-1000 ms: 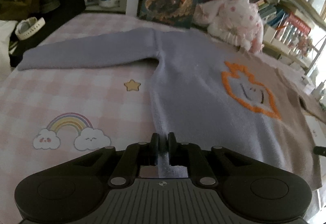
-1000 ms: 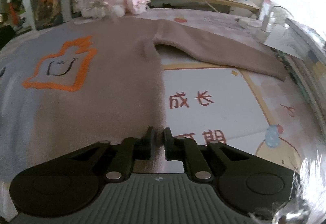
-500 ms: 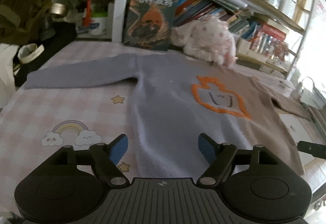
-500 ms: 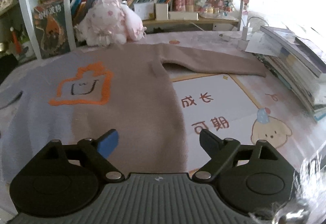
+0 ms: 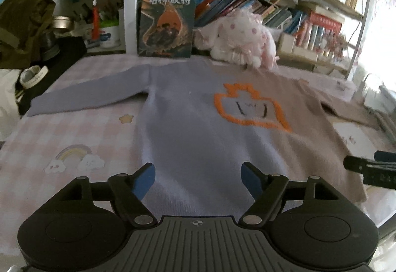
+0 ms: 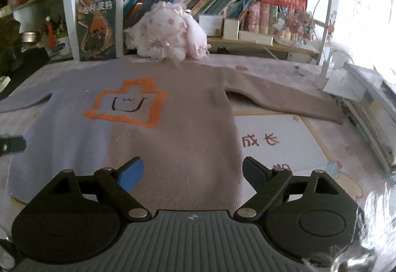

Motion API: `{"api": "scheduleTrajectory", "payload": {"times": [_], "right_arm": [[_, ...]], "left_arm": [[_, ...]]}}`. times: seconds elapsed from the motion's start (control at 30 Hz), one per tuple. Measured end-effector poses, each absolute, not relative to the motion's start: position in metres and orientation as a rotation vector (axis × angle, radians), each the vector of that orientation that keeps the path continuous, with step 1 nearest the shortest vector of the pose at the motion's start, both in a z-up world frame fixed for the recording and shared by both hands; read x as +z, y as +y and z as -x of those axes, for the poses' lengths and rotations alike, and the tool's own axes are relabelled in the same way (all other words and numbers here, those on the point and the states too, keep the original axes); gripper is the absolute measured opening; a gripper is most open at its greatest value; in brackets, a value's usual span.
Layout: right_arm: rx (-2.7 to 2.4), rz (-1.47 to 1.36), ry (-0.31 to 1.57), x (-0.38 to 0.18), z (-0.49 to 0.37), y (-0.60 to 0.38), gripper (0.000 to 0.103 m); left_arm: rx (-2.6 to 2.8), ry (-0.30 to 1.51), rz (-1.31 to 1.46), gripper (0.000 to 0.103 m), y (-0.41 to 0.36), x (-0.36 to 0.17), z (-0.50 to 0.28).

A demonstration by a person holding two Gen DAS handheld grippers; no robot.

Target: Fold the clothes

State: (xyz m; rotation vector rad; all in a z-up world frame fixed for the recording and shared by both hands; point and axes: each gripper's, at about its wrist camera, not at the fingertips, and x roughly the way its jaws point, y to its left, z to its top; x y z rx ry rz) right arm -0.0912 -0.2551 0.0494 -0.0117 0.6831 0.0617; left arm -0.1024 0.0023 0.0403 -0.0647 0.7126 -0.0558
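Note:
A sweater point(image 5: 188, 123), lilac on its left half and tan on its right half point(image 6: 188, 128), lies flat and face up on the table with both sleeves spread out. An orange outline with a small face marks its chest point(image 6: 128, 106). My left gripper point(image 5: 199, 179) is open and empty, held above the lilac part near the hem. My right gripper point(image 6: 193, 171) is open and empty above the tan part near the hem. The right gripper's finger shows at the right edge of the left wrist view point(image 5: 368, 168).
A pink checked mat point(image 5: 61, 138) covers the table. A pink plush toy point(image 6: 168, 34) and an upright book point(image 5: 167, 22) stand at the back by the collar. Bookshelves rise behind. A stack of books point(image 6: 371, 123) lies at the right edge. A watch point(image 5: 33, 75) lies far left.
Both grippers were shut on the sweater's hem a second ago. They have opened, let it go and drawn back and up from the cloth.

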Motion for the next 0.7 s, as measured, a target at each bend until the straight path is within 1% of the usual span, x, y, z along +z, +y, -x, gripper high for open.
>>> {"api": "scheduleTrajectory", "payload": {"times": [0.17, 0.43, 0.63, 0.7], "right_arm": [[0.099, 0.017, 0.728, 0.038, 0.094, -0.253, 0.087], [0.036, 0.011, 0.726, 0.040, 0.097, -0.248, 0.087], [-0.073, -0.058, 0.734, 0.041, 0.104, -0.220, 0.087], [-0.105, -0.065, 0.728, 0.044, 0.107, -0.203, 0.087]], "left_arm": [[-0.043, 0.751, 0.095, 0.079, 0.005, 0.035, 0.104], [-0.115, 0.754, 0.038, 0.079, 0.010, 0.031, 0.097], [-0.168, 0.749, -0.006, 0.079, 0.053, 0.030, 0.088], [-0.173, 0.734, 0.020, 0.082, 0.078, 0.030, 0.083]]}}
